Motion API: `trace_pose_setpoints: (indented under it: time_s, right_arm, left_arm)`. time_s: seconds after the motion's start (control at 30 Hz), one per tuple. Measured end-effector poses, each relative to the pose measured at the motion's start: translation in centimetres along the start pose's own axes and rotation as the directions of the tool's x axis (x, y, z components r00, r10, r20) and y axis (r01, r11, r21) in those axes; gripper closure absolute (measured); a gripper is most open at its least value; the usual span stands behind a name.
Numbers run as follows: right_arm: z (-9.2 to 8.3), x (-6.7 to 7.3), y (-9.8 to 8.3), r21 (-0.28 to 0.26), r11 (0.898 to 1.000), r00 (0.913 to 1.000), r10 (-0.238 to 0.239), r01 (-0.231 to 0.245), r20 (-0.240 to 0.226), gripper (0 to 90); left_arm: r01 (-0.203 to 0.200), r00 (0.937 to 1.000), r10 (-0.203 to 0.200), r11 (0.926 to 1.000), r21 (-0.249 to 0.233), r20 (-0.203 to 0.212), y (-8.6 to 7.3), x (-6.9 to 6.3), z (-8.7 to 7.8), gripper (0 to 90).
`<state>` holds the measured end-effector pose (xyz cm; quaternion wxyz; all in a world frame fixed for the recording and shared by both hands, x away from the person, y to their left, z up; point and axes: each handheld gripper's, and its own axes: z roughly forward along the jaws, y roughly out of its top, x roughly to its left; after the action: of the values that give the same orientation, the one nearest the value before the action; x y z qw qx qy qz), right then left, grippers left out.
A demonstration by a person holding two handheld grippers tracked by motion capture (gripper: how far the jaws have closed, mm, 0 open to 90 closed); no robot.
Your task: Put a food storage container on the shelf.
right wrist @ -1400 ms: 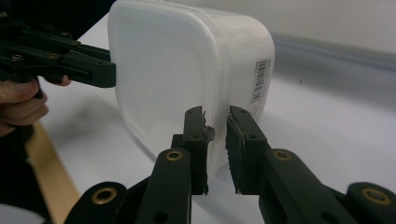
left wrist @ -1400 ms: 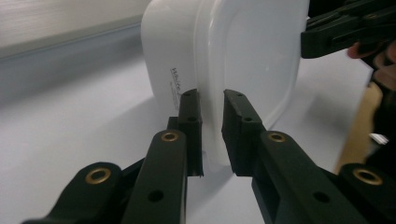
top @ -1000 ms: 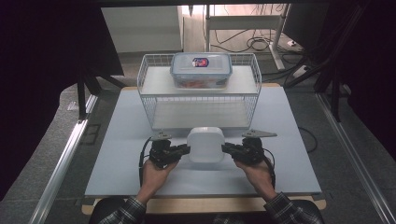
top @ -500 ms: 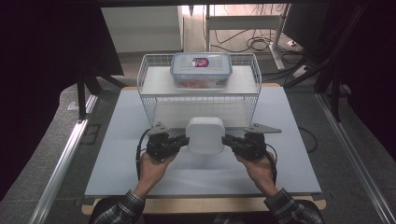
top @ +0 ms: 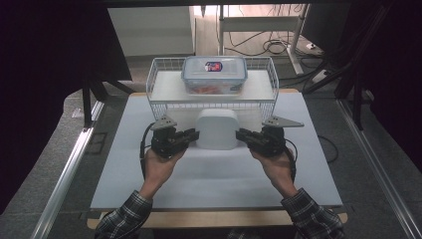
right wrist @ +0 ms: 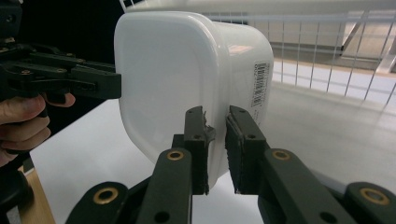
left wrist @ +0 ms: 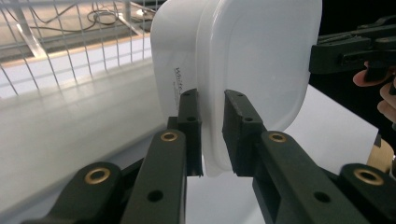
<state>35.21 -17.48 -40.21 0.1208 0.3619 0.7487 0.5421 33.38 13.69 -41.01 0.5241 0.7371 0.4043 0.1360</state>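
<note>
since the earlier frames both grippers have risen w/ the white container (top: 217, 129) between them; it now sits higher in the high view, its top edge overlapping the front of the wire basket (top: 161, 102).

high view: left gripper (top: 193, 135) clamps the container's left rim, right gripper (top: 242, 134) the right rim, container off the white table (top: 124, 164), upside down by the look of it. hard to judge how far off the surface. behind, a clear lidded box (top: 214, 73) rests on top of the basket; contents reddish, can't make out what. person's sleeves cut off at bottom edge.

left gripper view: jaws pinched on the container's thin rim, pads pressing both sides. faint print on the wall, only partly legible. other gripper at right, cut off by frame.

right gripper view: jaws closed on the opposite rim; barcode label (right wrist: 261, 84) on the side wall, too small to read. other hand's fingers (right wrist: 23, 119) at left edge, partly cropped.
</note>
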Motion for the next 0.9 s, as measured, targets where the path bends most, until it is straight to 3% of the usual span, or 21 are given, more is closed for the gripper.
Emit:
trace_pose_setpoints:
  time_s: [0.53, 0.9]
  right_arm:
    - [-0.2, 0.8, 5.3, -0.05, 0.998, 0.9992, -0.039, 0.038, -0.008, 78.7]
    - [-0.4, 0.7, 9.1, -0.067, 0.997, 0.9992, -0.035, 0.034, -0.016, 78.5]
  left_arm:
    - [-0.039, 0.9985, 0.037, 0.9974, -0.06, -0.04, 4.9, 0.0, -2.4, 78.3]
    - [-0.053, 0.9976, 0.049, 0.995, -0.084, -0.048, 8.5, 0.1, -3.5, 78.4]
